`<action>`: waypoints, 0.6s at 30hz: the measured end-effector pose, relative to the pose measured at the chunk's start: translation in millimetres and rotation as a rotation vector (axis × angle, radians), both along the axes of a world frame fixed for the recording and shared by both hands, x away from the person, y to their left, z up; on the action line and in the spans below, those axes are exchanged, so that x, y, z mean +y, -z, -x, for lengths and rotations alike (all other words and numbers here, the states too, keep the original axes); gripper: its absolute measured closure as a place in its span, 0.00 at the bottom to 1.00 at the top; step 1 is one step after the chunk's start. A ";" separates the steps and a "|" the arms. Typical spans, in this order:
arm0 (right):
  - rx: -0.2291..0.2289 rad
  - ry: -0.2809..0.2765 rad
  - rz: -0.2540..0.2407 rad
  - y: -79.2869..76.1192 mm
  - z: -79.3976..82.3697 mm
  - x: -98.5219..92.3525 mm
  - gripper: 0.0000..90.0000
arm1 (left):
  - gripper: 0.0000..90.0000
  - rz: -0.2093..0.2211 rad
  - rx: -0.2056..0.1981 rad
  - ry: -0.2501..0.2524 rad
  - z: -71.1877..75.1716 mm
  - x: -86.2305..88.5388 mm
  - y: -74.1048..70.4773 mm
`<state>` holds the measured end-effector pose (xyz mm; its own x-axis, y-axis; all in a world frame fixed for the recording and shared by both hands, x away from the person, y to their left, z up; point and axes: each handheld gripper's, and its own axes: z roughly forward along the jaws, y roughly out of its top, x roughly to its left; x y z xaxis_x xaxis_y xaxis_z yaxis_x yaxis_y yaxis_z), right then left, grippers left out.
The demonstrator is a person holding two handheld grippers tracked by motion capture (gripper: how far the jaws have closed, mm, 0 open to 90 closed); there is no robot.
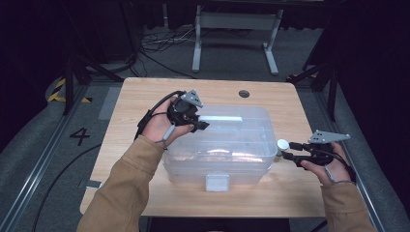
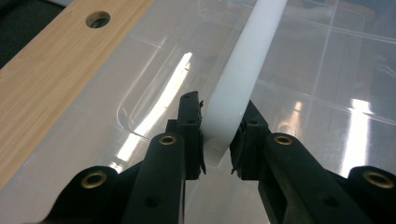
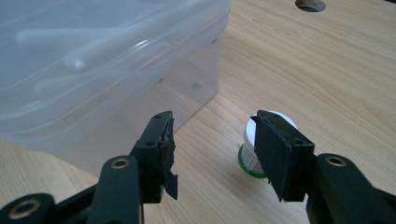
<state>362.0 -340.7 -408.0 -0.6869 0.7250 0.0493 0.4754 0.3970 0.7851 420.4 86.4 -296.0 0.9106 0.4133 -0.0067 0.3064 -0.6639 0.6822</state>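
My left gripper (image 2: 217,140) has its fingers gripping the white handle (image 2: 243,70) on the lid of the box (image 1: 220,145), mid-surface, ready to lift; right gripper (image 3: 217,154) waits open beside a small jar (image 3: 250,144).

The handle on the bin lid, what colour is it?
White, an opaque bar; the handle shows best in the left gripper view, against the clear lid.

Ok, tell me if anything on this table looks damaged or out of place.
The black pad on one jaw of the right hand-held gripper looks torn and ragged along its edge. Otherwise nothing stands out.
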 end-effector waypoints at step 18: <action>0.028 -0.174 -0.092 -25.1 20.0 15.6 0.99 | 0.84 -0.002 0.073 -0.037 -23.1 -2.2 -19.2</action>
<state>342.0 -325.1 -382.9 -0.7988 0.5871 0.1311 0.4284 0.4022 0.8091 443.5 84.1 -276.8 0.8916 0.4470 -0.0719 0.3800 -0.6526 0.6555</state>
